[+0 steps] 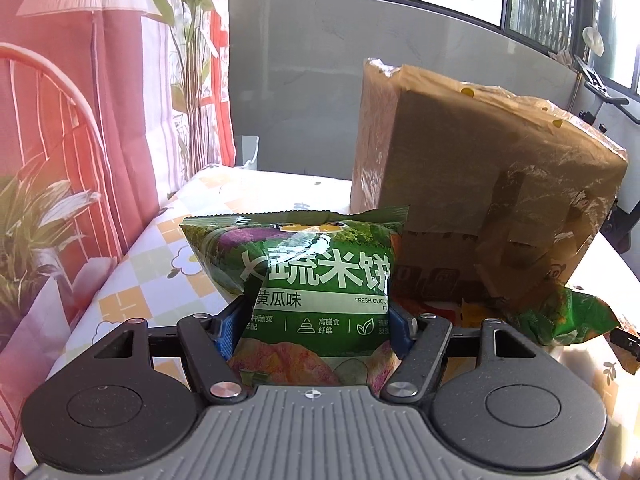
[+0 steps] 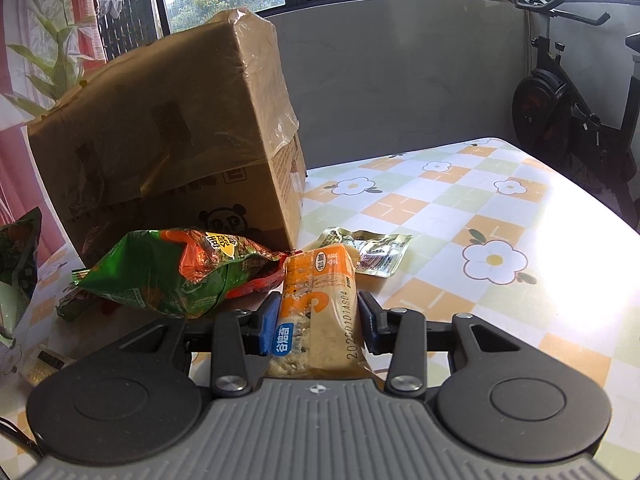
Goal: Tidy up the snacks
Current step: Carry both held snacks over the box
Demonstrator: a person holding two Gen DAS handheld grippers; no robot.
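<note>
Left wrist view showed a taped cardboard box (image 1: 480, 184) on the floral table (image 1: 132, 280); the left gripper (image 1: 316, 328) pinched a green rice-cracker bag (image 1: 312, 276). The right gripper (image 2: 316, 320) pinched an orange snack bar (image 2: 316, 308). Both seemed mid-carry; next probably needs the box's hidden opening.

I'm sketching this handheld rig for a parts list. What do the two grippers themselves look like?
Both match. The left gripper and right gripper each have a grey ribbed body with a small crosshair mark, two round black discs at its sides, black linkage arms joined by silver pivot screws, and blue pads on black fingers. No cables, hands or sleeves show.
</note>
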